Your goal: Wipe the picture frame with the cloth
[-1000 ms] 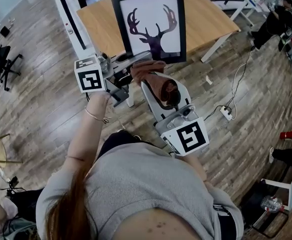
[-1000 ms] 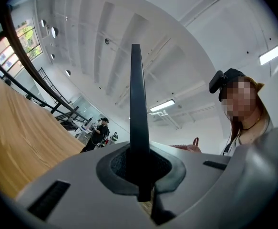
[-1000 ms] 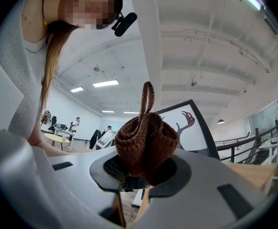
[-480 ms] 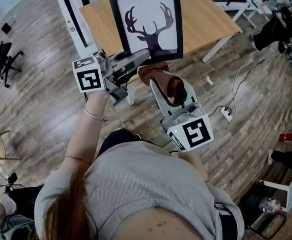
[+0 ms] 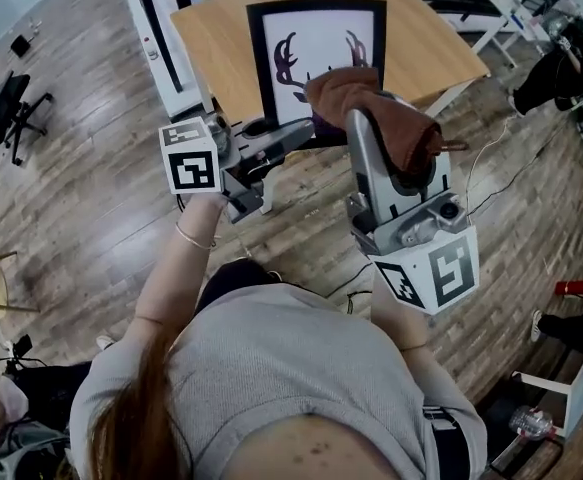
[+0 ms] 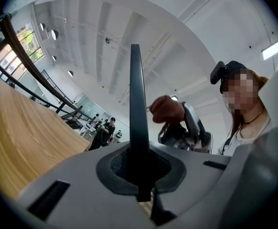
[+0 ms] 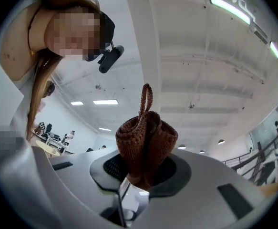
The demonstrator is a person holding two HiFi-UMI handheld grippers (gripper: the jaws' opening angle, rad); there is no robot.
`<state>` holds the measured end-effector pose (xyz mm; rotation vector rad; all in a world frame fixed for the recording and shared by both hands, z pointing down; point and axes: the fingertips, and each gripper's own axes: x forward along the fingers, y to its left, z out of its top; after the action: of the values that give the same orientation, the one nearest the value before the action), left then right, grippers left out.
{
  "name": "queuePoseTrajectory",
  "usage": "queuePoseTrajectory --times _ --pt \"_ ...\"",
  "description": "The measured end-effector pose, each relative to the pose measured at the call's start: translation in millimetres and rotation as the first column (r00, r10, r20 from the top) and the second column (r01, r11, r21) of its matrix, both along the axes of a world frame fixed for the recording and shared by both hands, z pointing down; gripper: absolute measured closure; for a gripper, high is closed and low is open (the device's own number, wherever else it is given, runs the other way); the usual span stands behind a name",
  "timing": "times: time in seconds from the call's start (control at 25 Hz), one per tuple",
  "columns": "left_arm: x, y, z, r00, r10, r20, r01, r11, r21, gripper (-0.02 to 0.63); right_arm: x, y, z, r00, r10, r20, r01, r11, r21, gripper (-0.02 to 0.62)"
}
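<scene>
Above the wooden table [image 5: 221, 38], the picture frame [image 5: 316, 38] with its antlered silhouette stands upright in the air, its face turned toward me. The left gripper [image 5: 293, 134] has it by the bottom edge. In the left gripper view the jaws are pressed almost together on the thin dark frame [image 6: 135, 104], which rises edge-on from between them, so that grip looks firm.

The right gripper [image 5: 368, 116] is raised in front of the frame's lower right area. Its jaws are closed on a bunched brown cloth [image 5: 346, 88], and the rest of the fabric drapes back over the gripper body. The right gripper view shows the cloth [image 7: 146, 147] wadded and pinched between the pads, with a small loop sticking up.

From the head view the cloth overlaps the lower right of the print. From the left gripper view it sits just beside the frame's face with a sliver of background between them, so I cannot say it is touching.

I judge both preparatory steps complete: frame held, cloth gripped and brought up. Nothing on the glass tells me what has been wiped. As I read it, the upper part, the left side and the black border are left to cover.
</scene>
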<state>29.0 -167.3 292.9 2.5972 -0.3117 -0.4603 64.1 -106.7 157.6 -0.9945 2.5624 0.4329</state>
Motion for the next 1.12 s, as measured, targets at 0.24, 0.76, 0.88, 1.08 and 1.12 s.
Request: queuePoseTrajectory --times 0.24,0.76,0.88,1.08,1.12 --pt "-9 20 14 0.999 0.04 0.003 -0.04 0.999 -0.018 0.588 -23 -12 -46 0.997 0.075 0.011 -0.076 0.984 0.164 0.499" --pt "-7 25 10 0.998 0.058 0.037 -0.06 0.998 0.035 0.588 -48 -62 -11 0.991 0.091 -0.102 -0.089 0.996 0.023 0.499" --pt "-8 24 9 0.999 0.046 0.027 -0.046 0.999 0.015 0.588 -48 -60 -4 0.988 0.101 -0.12 -0.101 0.995 0.01 0.499" --pt "-8 22 11 0.998 0.046 0.033 -0.046 0.999 0.008 0.588 -51 -62 11 0.972 0.155 -0.178 -0.154 0.988 0.018 0.499" --pt "-8 22 12 0.998 0.047 0.035 -0.048 0.999 0.007 0.588 -51 -62 13 0.969 0.163 -0.185 -0.163 0.986 0.018 0.499"
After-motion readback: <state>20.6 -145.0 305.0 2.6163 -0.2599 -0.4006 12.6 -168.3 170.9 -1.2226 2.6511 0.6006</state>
